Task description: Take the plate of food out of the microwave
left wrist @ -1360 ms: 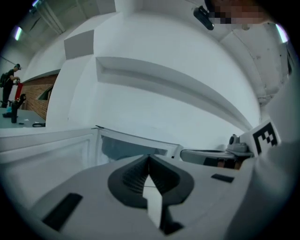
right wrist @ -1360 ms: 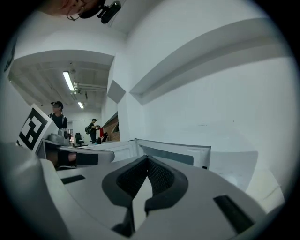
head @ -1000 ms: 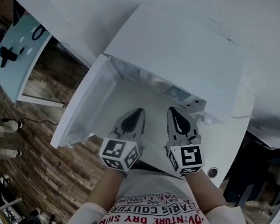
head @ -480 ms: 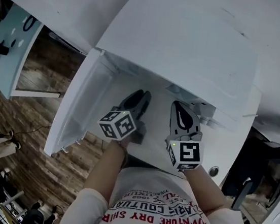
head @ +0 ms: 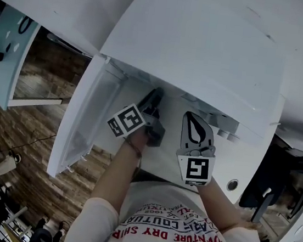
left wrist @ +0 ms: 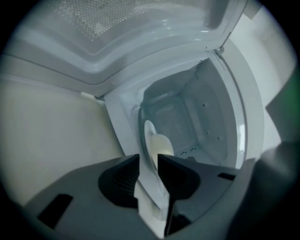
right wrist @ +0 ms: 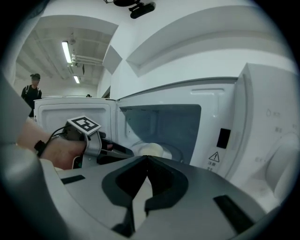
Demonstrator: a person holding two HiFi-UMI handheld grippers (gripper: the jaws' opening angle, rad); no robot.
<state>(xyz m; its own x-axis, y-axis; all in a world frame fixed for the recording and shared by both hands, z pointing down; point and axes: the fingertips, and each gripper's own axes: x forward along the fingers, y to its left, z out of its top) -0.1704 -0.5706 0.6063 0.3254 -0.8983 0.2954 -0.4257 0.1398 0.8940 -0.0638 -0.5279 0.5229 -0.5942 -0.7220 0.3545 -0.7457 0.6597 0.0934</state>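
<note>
the left tongs (left wrist: 149,161) are opening inside the microwave (head: 205,53), the plate (left wrist: 147,133) rim between them. the right tongs (right wrist: 147,159) sit closed, empty, just outside the opening.

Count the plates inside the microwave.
1. The plate, with pale food on it, sits on the bottom of the open microwave. Part of the inside is out of sight, so another could be hidden.
</note>
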